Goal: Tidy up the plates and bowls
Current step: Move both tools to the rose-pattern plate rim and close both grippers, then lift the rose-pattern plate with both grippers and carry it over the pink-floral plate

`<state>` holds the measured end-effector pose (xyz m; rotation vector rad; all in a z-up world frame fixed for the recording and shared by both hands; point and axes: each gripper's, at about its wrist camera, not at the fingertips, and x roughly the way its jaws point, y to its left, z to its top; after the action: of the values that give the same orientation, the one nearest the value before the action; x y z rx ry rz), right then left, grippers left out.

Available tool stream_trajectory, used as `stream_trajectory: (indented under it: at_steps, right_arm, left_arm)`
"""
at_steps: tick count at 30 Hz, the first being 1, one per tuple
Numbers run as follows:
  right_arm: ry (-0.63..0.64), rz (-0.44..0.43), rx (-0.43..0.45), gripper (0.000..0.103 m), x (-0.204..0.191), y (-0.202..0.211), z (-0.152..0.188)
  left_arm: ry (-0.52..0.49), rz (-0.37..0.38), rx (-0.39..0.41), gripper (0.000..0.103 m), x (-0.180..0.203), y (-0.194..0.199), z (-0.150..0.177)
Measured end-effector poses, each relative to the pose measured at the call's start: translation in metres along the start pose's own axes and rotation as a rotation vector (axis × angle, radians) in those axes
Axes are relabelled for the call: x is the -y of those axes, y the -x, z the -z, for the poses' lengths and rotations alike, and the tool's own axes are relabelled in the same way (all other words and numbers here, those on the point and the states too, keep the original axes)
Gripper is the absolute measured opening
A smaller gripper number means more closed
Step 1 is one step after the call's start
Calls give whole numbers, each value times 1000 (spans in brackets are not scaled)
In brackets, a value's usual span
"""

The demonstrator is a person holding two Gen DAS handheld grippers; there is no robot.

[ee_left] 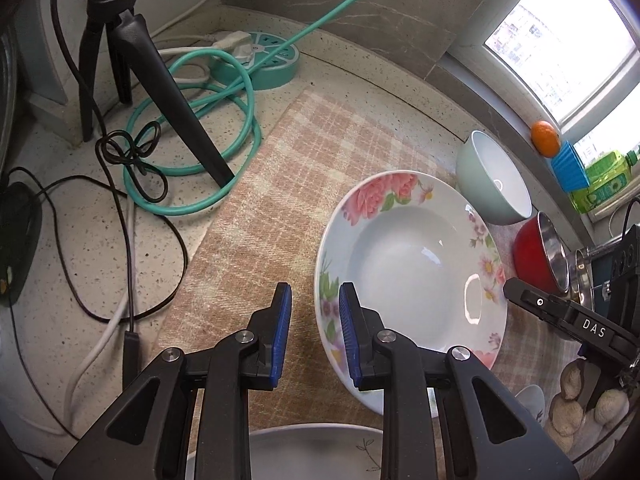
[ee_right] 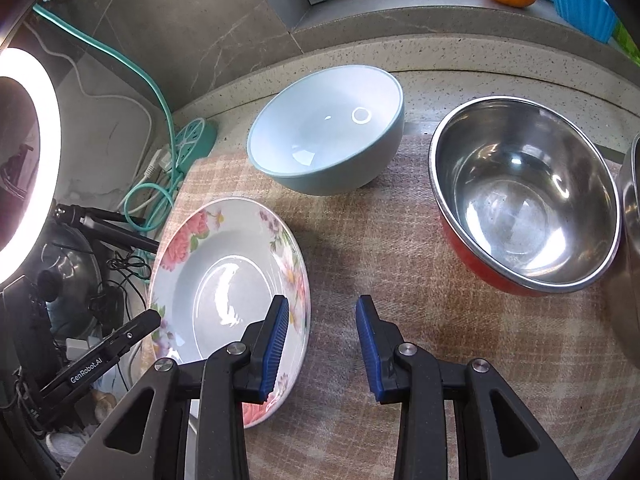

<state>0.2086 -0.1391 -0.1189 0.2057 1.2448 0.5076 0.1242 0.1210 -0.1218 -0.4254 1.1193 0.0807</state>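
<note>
Nearest your lens, the left gripper (ee_left: 315, 332) stood with its blue pads apart and nothing pinched; the left rim of the floral plate (ee_left: 404, 256) lay between them, the right pad over the plate, the left pad over the checked cloth (ee_left: 280, 184); whether either pad touched the rim, the view did not settle. Your right gripper (ee_right: 322, 344) was likewise spread and empty, its left pad over the plate's right rim, its right pad above bare cloth.

The plate lay flat on the cloth; the pale blue bowl (ee_right: 332, 136) sat just behind it, and the red steel bowl (ee_right: 524, 200) stood to the right, apart from both; a second plate's edge (ee_left: 316, 444) showed below the left gripper.

You appeared to be at the approach, both grippers straddling opposite rims; the next move probably called for lowering until each rim sat well between the pads, then closing both together and lifting level, since glazed china could slip from an uneven pinch.
</note>
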Motion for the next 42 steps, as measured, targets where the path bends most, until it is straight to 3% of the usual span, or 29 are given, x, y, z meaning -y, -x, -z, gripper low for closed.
stream_trajectory:
  at_steps: [10, 14, 17, 42]
  right_arm:
    - [2, -32, -36, 20, -2, -12, -6]
    - [10, -54, -48, 13, -7, -16, -7]
    - [14, -62, -54, 9, -9, -17, -7]
    - [-25, -46, -37, 9, -6, -2, 0]
  left_arm:
    - [-12, -4, -11, 22, 2, -9, -6]
    - [-27, -2, -2, 13, 5, -8, -7]
    - [-39, -14, 3, 12, 8, -8, -7]
    - [-5, 17, 5, 12, 16, 7, 0]
